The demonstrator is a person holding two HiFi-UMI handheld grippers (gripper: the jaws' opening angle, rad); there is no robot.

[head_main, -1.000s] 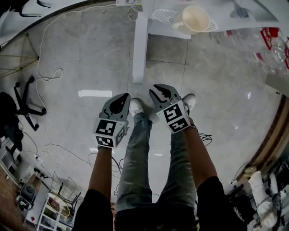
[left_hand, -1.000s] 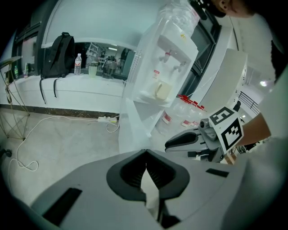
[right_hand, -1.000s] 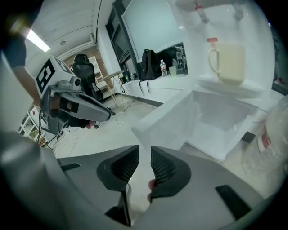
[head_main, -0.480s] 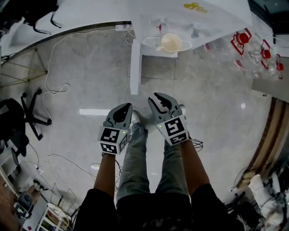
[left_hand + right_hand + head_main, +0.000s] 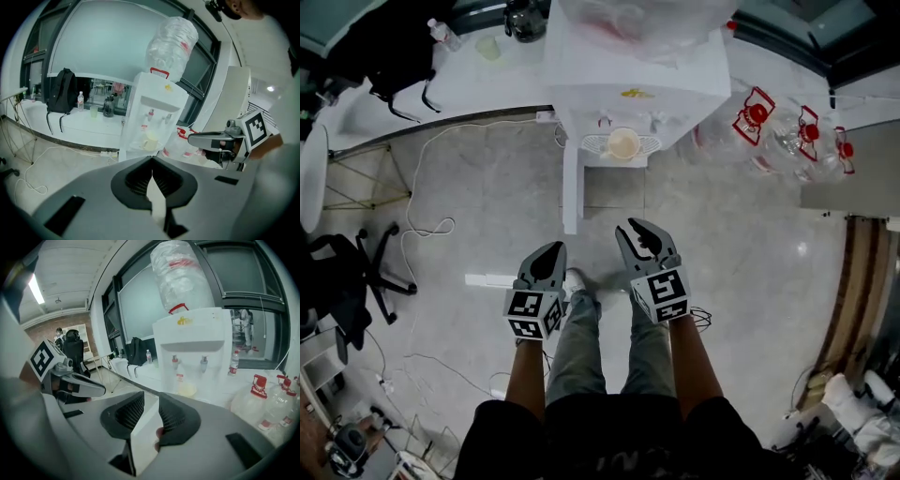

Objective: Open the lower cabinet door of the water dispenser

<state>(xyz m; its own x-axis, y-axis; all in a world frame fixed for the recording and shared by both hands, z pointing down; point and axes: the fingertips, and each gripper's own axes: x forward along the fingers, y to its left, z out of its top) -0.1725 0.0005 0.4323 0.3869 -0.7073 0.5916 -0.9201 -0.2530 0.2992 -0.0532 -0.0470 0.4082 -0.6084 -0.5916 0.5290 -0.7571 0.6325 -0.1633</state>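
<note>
**Both claws empty, apart from the dispenser**

Low centre in the head view, the left grey claw (image 5: 549, 251) is pinched closed on nothing. The right grey claw (image 5: 643, 232) is slightly parted and empty. Well beyond them, upper centre, stands the white bottle-topped water dispenser (image 5: 633, 84).

Pale grey tiled floor (image 5: 487, 187), glossy, with light reflections. Standing directly on it: a white water dispenser (image 5: 637, 80) at top centre, three clear water bottles (image 5: 754, 117) with red handles near it at right, and a black office chair (image 5: 370, 272) at the left edge. A white cable (image 5: 409, 197) trails loosely across the tiles from a power strip (image 5: 546, 116) beside the dispenser. The person's white shoe (image 5: 576, 278) rests at centre.
</note>
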